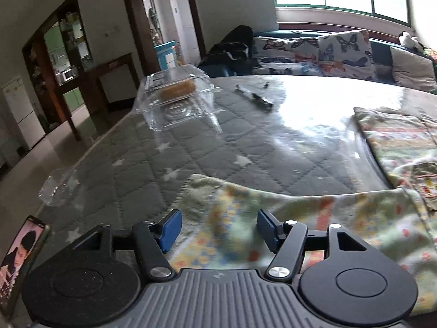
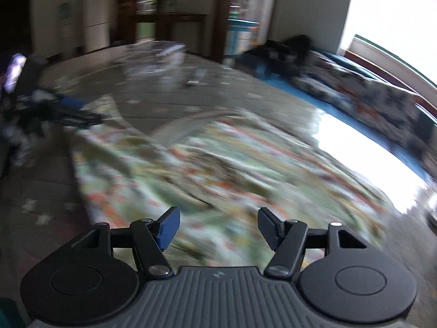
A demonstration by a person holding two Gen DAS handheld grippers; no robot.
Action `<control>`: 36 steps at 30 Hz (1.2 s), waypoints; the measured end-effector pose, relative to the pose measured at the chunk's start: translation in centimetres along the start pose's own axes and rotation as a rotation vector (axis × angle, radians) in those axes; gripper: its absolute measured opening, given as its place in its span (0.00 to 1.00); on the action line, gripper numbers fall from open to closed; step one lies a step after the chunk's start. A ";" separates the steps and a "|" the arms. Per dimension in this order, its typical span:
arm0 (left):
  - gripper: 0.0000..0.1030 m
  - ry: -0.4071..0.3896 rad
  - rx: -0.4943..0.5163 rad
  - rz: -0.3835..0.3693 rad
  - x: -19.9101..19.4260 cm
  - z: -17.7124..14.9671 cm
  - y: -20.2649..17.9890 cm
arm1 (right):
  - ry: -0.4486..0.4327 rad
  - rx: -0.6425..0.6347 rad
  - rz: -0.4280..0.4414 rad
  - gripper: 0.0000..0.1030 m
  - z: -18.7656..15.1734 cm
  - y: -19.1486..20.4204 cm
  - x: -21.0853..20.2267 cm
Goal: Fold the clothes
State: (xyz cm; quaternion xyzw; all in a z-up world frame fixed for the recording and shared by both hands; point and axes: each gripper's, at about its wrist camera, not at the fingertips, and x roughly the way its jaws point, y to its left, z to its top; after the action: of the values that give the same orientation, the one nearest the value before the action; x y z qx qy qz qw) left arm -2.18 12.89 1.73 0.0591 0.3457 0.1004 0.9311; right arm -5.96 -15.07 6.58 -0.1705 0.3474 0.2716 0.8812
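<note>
Left wrist view: the grey quilted table is seen with the floral garment spread on its near side, a clear plastic box farther back on it, and both the left gripper and right gripper held wide apart over the cloth, nothing pinched.

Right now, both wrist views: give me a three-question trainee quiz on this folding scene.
1. True or false: the left tongs are shut on the floral garment.
2. What sits inside the clear plastic clamshell box? A) a brown bread-like piece B) scissors C) a sock
3. Fill in: the phone stands at the table's ____ edge in the left wrist view.

Key: 1 false, both the left and right tongs are open over the cloth. 2 A. 3 left.
</note>
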 end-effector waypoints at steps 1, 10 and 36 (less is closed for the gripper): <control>0.64 0.002 -0.004 0.009 0.0 0.0 0.2 | -0.002 -0.018 0.019 0.63 0.5 0.8 0.4; 0.75 0.003 -0.033 0.036 0.2 0.0 0.8 | 0.018 -0.098 0.100 0.62 2.7 6.3 4.7; 1.00 0.002 -0.192 0.100 -1.1 -0.7 5.0 | 0.054 -0.119 0.292 0.64 5.3 10.6 8.3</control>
State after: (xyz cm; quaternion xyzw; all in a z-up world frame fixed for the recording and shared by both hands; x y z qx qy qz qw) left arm -4.17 17.52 2.75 -0.0132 0.3321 0.1797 0.9259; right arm -4.45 -1.09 3.28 -0.1772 0.3753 0.4125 0.8109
